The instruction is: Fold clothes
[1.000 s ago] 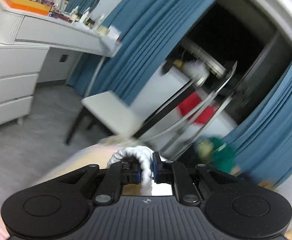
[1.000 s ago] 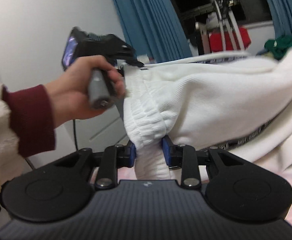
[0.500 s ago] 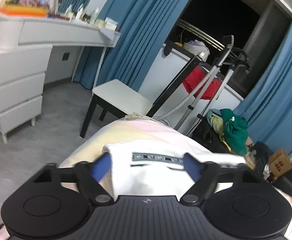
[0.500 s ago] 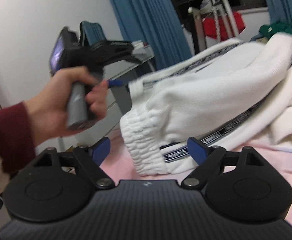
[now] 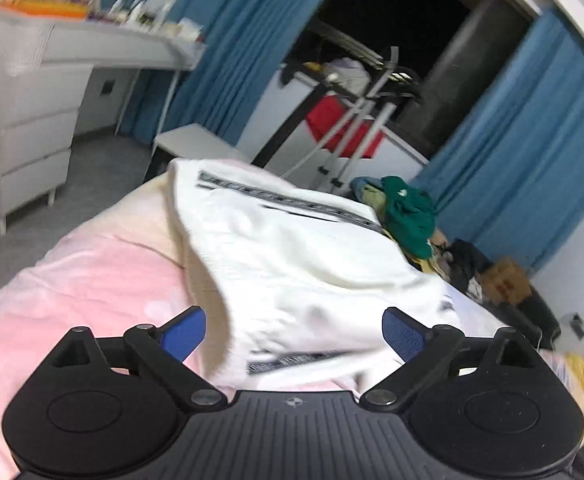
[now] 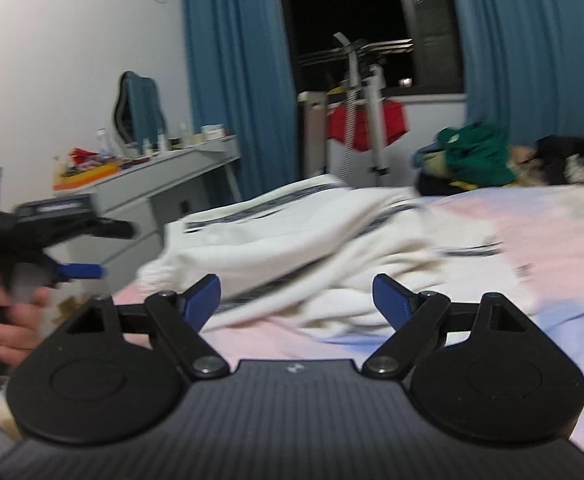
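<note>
We find both tongs, left [image 5: 294,330] and right [image 6: 296,295], spread wide, empty; regrip the white knitted garment [image 6: 292,240] by matching edges.

We cannot read the lettering on the black stripe of the white garment [image 5: 292,264]; motion blur smears it in both views. The bottles on the dressing surface [image 5: 91,46] are too blurred to name. In the right wrist view, the frame edge cuts off the hand [image 6: 9,316] holding the left tongs [image 6: 81,270], and the pile beside the green clothing [image 6: 478,156] stays indistinct.
</note>
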The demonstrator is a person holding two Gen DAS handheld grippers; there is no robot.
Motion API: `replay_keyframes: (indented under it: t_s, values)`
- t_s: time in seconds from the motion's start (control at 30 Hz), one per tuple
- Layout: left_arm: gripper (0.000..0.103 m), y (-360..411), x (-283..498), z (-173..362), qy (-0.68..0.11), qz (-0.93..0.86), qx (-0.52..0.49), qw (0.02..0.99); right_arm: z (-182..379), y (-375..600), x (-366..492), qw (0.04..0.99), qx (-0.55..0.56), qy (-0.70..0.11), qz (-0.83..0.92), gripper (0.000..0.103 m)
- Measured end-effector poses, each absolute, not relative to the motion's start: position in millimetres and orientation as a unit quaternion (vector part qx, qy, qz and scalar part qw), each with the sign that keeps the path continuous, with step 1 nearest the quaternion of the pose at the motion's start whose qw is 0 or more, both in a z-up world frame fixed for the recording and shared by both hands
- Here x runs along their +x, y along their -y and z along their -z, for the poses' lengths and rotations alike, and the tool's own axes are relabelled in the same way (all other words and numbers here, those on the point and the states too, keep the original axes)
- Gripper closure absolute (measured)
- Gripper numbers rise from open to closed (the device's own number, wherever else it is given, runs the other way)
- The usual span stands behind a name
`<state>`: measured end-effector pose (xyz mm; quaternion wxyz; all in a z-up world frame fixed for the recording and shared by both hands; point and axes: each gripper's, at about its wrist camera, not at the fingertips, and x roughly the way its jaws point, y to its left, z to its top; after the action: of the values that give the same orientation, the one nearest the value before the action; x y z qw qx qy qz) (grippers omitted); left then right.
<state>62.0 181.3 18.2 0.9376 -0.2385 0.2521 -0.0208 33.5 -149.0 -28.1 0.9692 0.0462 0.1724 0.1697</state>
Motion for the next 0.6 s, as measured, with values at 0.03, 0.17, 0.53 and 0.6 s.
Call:
replay_keyframes:
  t_s: [0.03,0.17,0.53,0.6]
  values:
    - [0.007,-172.6,52.2,-22.3,-0.246,0.025,-0.229,0.942,26.7,161.2,31.4,0.971,0.043,-0.172,-0.159,0.018]
    - [0.007,-145.2,26.1,-17.8,-0.239,0.051,-0.231,0.942,34.0,199.3,25.2,0.975,0.063,-0.168,-0.128,0.018]
    - [0.008,-132.4,20.7,22.9,-0.270,0.055,-0.254,0.927,57.9,218.2,18.0,0.979,0.098,-0.157,-0.083,0.018]
    - [0.008,-136.0,29.5,26.6,-0.279,0.055,-0.260,0.923,58.8,215.0,16.2,0.980,0.086,-0.160,-0.080,0.018]
